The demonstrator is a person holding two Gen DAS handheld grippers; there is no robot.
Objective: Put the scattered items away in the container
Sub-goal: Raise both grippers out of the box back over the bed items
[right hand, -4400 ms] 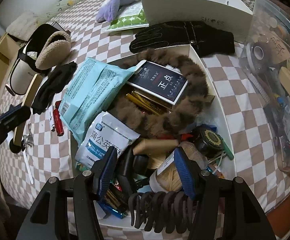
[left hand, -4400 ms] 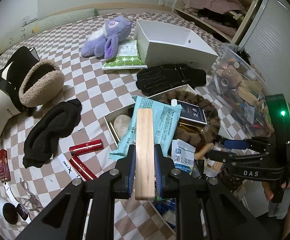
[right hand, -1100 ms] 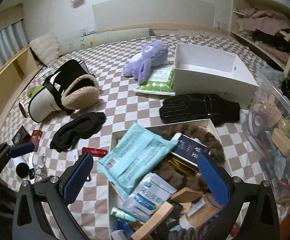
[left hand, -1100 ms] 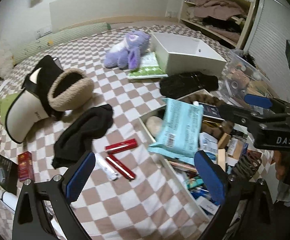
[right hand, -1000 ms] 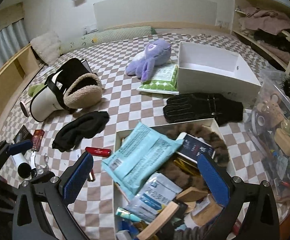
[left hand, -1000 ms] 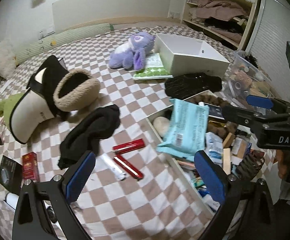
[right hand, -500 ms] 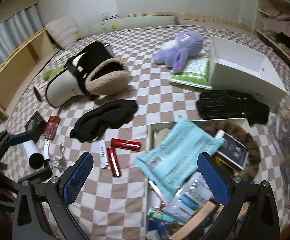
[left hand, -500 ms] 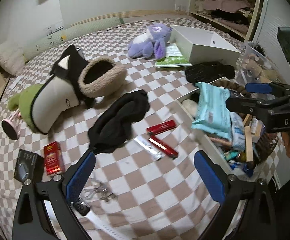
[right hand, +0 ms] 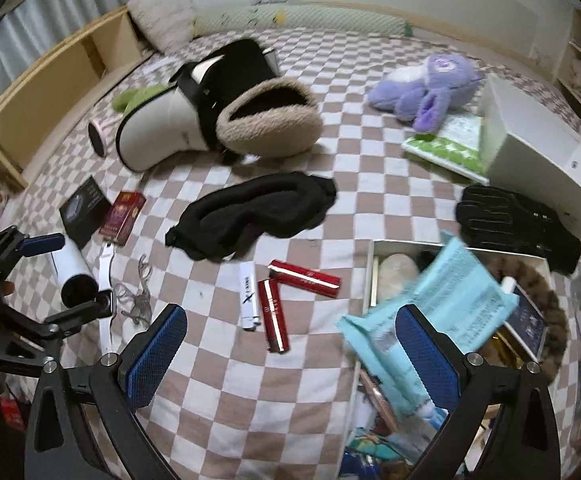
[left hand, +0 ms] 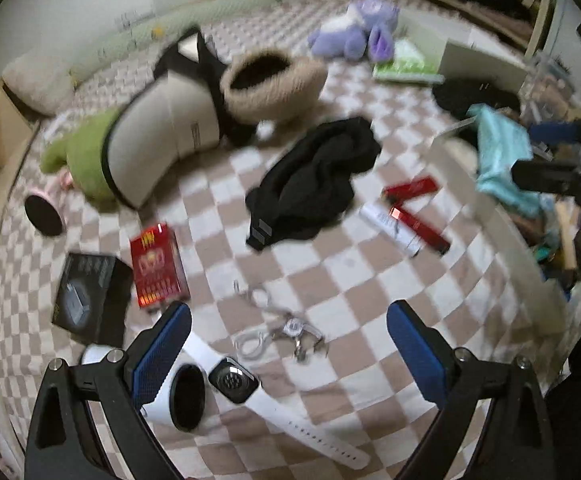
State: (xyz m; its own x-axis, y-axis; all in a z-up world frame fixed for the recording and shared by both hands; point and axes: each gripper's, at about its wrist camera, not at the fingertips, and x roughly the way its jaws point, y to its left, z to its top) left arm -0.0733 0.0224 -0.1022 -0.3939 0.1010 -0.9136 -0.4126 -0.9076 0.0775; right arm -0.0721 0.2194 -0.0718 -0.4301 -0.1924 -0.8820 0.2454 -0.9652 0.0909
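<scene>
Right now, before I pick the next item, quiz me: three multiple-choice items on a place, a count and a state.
1. Where does the white smartwatch lie?
A. In the container
B. On the checked cover, just ahead of the left gripper
C. On the purple plush

2. How many red tubes lie beside the white tube?
A. One
B. Two
C. Four

3. What state is the right gripper in?
A. Open, empty
B. Shut on a glove
C. Shut on a tube

Answers: 1 B, the watch lies flat near the left fingers. 2 B, two show in the right wrist view. 3 A, the fingers stand wide apart with nothing between them.
</scene>
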